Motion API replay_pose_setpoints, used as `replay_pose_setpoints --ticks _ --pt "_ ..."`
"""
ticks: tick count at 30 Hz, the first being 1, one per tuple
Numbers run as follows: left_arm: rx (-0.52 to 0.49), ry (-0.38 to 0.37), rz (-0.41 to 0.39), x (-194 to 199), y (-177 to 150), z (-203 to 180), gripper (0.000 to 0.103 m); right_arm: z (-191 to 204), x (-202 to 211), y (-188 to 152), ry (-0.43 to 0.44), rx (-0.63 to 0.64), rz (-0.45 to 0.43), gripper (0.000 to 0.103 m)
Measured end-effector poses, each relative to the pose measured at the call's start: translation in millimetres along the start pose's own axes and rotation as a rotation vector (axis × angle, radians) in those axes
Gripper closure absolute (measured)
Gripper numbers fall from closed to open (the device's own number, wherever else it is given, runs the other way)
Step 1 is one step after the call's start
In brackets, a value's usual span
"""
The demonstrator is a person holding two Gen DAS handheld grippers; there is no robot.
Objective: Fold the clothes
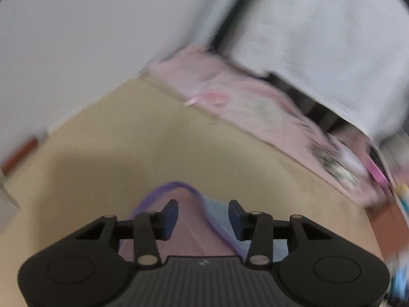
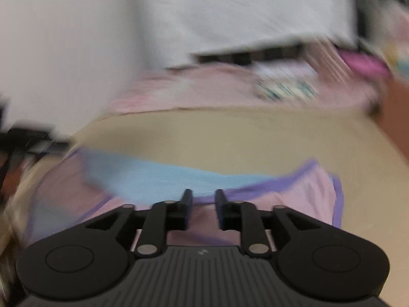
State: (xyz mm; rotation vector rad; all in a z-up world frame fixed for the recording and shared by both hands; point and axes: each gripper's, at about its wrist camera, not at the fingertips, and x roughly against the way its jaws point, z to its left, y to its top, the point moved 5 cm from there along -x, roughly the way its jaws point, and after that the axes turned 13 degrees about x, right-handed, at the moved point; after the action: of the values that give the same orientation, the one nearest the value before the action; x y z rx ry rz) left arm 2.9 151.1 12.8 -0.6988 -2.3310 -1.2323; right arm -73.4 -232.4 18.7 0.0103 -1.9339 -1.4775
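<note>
A small pink and light-blue garment with purple trim (image 1: 186, 232) lies on the tan table (image 1: 153, 140). My left gripper (image 1: 203, 207) hovers over one end of it, open, with the purple hem passing under the gap between the blue pads. In the right wrist view the same garment (image 2: 294, 194) spreads across the table (image 2: 230, 133), blue part to the left and pink part to the right. My right gripper (image 2: 203, 195) sits over its near edge with a narrow gap between the pads, which do not press on the cloth. Both views are blurred.
A pile of pink printed clothes (image 1: 242, 102) (image 2: 204, 89) lies along the table's far edge. Behind it rises a large pale grey fabric shape (image 1: 319, 38) (image 2: 230, 12). Something magenta (image 2: 363, 62) sits at the far right, by a reddish-brown surface (image 1: 393, 220).
</note>
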Motion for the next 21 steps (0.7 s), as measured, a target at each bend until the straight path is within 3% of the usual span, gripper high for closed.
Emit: replay_pose_setpoints --ticks 1,3,5,7,9,10,11,12,13,15,18,20,21 --pt "-0.092 -0.057 0.009 15 -12 -11 0.060 13 16 -3 0.047 0.113 -0.033 0.063" --pt "-0.262 -0.229 0.066 39 -47 -28 0.059 38 40 -17 0.173 0.290 -0.083 0.059" --pt "-0.403 -0.381 0.123 60 -80 -38 0.059 53 49 -30 0.287 0.309 -0.056 0.060" --pt "-0.506 -0.461 0.185 71 -109 -39 0.059 58 50 -40 0.310 0.330 -0.023 0.060" --pt "-0.602 -0.449 0.226 74 -129 -36 0.059 57 48 -48 0.309 0.332 0.008 0.061" --pt "-0.629 -0.433 0.234 73 -134 -32 0.059 55 47 -51 0.310 0.324 0.021 0.066" --pt "-0.636 -0.408 0.245 70 -136 -28 0.060 53 45 -54 0.311 0.322 0.031 0.080" --pt "-0.622 -0.395 0.240 68 -135 -23 0.067 51 43 -58 0.304 0.327 0.050 0.088" --pt "-0.620 -0.383 0.237 67 -133 -19 0.081 52 40 -60 0.297 0.339 0.062 0.096" --pt "-0.619 -0.357 0.232 66 -129 -12 0.094 52 45 -63 0.299 0.328 0.057 0.096" --pt "-0.606 -0.357 0.248 69 -125 -11 0.091 51 49 -64 0.307 0.308 0.042 0.094" --pt "-0.608 -0.403 0.250 77 -126 -10 0.079 50 50 -63 0.314 0.293 0.031 0.087" --pt "-0.622 -0.406 0.249 77 -128 -11 0.067 51 49 -64 0.315 0.301 0.036 0.087"
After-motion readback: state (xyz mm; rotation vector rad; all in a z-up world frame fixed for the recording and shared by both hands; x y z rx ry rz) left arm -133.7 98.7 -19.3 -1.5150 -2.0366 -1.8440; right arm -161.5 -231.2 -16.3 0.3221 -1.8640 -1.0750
